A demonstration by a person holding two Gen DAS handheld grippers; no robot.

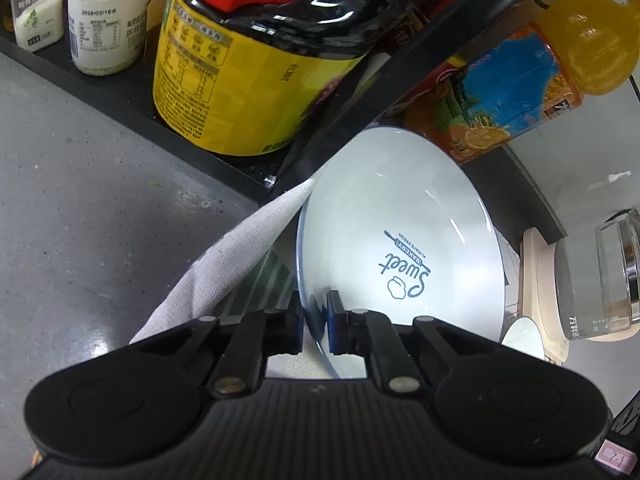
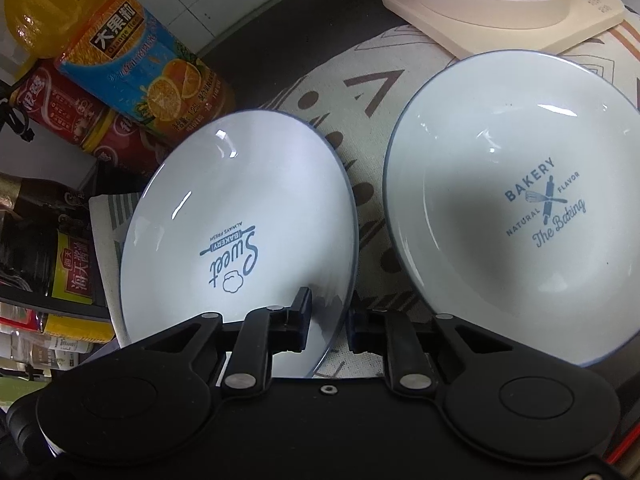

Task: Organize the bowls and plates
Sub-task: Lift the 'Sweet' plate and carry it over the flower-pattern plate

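Left wrist view: left gripper clamped on near rim of Sweet plate, centre frame.
Right wrist view: right gripper pinching same plate's rim, lower centre; pads on both sides.
Baking plate: right of frame, just beside Sweet plate, on patterned cloth.
Juice bottle: upper left.
Kettle base: top right.

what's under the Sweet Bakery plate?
The Sweet Bakery plate sits on a patterned cloth, shared with the Baking plate. A folded striped cloth shows at its left edge. Whatever lies directly beneath the plate is hidden.
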